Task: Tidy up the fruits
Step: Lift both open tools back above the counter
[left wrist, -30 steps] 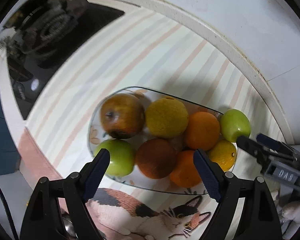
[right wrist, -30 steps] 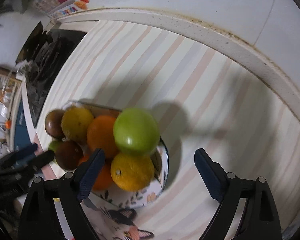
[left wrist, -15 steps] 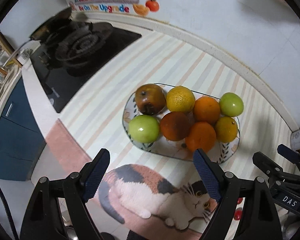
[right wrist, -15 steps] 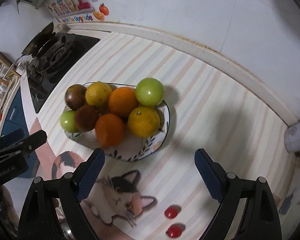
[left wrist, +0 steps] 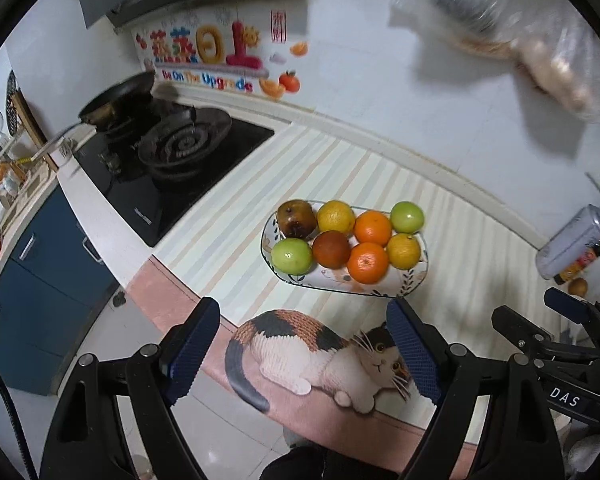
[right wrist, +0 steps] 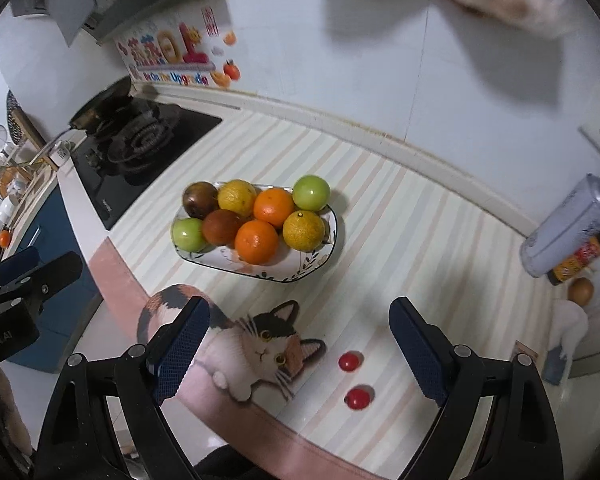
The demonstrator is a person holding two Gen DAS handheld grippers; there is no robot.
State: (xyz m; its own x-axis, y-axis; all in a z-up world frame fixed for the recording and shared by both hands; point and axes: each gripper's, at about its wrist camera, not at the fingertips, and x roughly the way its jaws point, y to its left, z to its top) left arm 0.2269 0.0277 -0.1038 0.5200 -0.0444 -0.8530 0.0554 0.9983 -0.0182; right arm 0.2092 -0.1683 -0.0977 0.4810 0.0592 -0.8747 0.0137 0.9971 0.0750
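Observation:
A patterned oval plate [left wrist: 414,280] [right wrist: 332,240] on the striped counter holds several fruits in two rows: two green apples [left wrist: 407,217] [right wrist: 188,234], oranges [left wrist: 367,262] [right wrist: 257,241], yellow citrus [left wrist: 335,216] [right wrist: 303,230] and dark brown fruits [left wrist: 296,219] [right wrist: 199,199]. My left gripper [left wrist: 304,354] is open and empty, well back from the plate, above the counter's front edge. My right gripper [right wrist: 300,350] is open and empty, also back from the plate. Each gripper shows at the edge of the other's view.
A gas stove [left wrist: 168,160] with a pan [left wrist: 116,100] stands at the left. A spray can [right wrist: 564,232] and a bottle lie at the right wall. A cat picture [right wrist: 256,344] and two red spots [right wrist: 358,398] mark the mat. A plastic bag [left wrist: 540,40] hangs above.
Both grippers have pulled up and back from the plate, which now looks much smaller. Both stay open and empty. The fruits have not moved.

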